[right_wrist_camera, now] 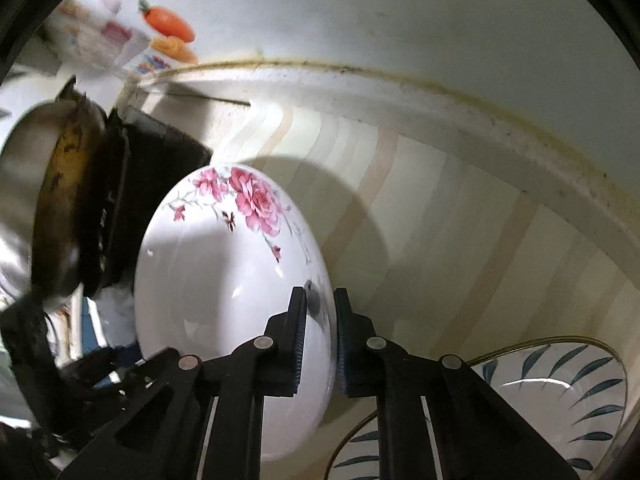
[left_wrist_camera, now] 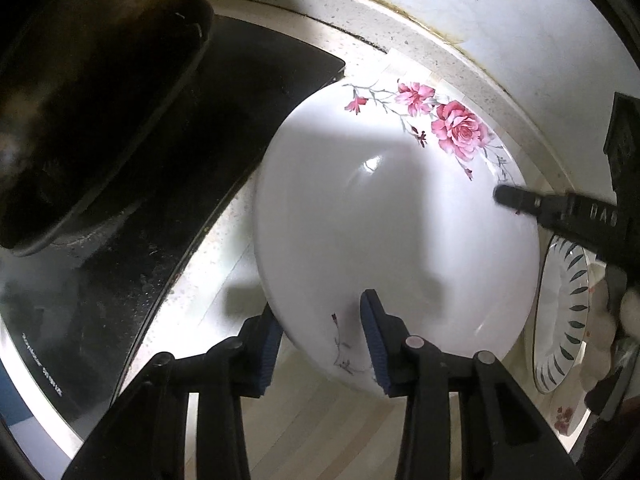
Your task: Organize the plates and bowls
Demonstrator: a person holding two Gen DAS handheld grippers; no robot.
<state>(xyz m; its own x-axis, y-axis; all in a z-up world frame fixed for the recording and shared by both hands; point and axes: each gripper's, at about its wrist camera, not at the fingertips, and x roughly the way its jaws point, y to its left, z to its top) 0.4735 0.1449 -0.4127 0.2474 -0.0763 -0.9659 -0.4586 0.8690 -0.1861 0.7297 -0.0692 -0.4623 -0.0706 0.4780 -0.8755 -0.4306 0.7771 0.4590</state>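
Both tools are on the same rose-patterned plate (left_wrist_camera: 392, 216), which sits on the striped tabletop (right_wrist_camera: 460, 216) right next to the black stove (left_wrist_camera: 168, 184). The left tool (left_wrist_camera: 322, 344) straddles the near rim, pads narrowly apart, one inside and one outside. The right tool (right_wrist_camera: 320, 344) is clamped tight on the opposite rim. A leaf-patterned dish (right_wrist_camera: 560, 392) lies just beside it.

A home kitchen: a blackened wok (left_wrist_camera: 92, 92) on a black glass stove (left_wrist_camera: 168, 208), a speckled tabletop (right_wrist_camera: 400, 100), flowered plates (right_wrist_camera: 224, 280), grimy wall seam.
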